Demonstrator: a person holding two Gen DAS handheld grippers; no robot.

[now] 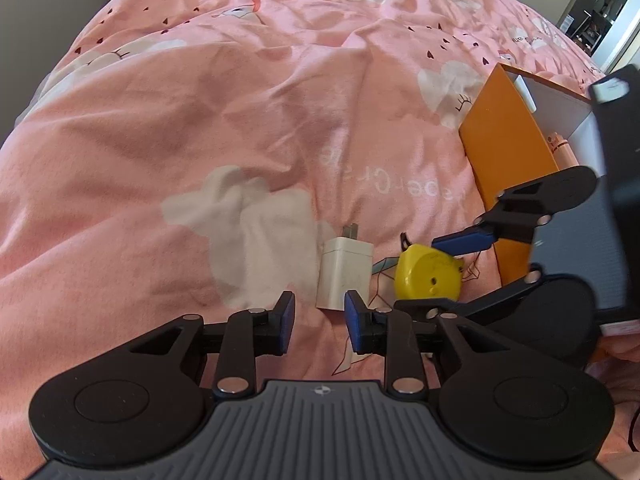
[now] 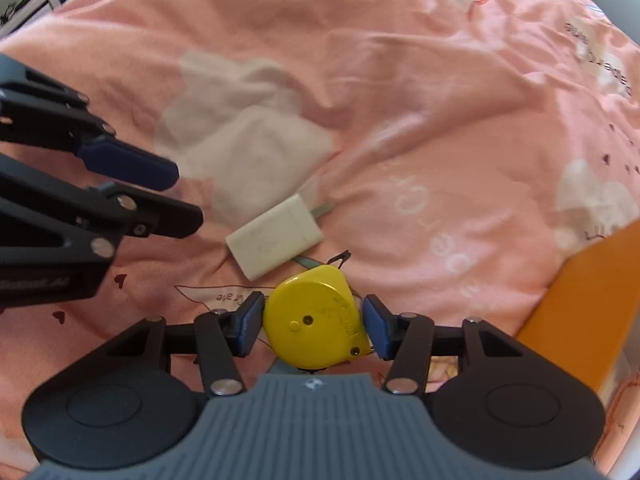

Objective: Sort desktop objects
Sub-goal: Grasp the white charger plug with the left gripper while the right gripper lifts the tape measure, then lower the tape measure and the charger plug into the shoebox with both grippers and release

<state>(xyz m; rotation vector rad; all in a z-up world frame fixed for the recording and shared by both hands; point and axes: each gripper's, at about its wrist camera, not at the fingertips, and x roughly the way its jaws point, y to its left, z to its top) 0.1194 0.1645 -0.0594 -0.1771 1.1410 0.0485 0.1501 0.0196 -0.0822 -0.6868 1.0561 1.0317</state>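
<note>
A white plug charger (image 1: 346, 272) lies on the pink quilt, its prongs pointing away. My left gripper (image 1: 320, 318) is open, and the charger's near end sits just at its fingertips without being touched by the pads. A yellow tape measure (image 2: 316, 320) lies right of the charger. My right gripper (image 2: 314, 326) is shut on it, one blue pad against each side. In the left wrist view the right gripper (image 1: 424, 272) comes in from the right around the tape measure (image 1: 426, 274). The right wrist view shows the left gripper (image 2: 188, 196) at the left and the charger (image 2: 276, 236) ahead.
An open orange box (image 1: 508, 148) with white inner walls stands at the right, a pink item (image 1: 560, 148) inside it; its orange wall (image 2: 592, 292) shows at the right edge of the right wrist view. The rumpled pink quilt (image 1: 200, 120) covers everything else.
</note>
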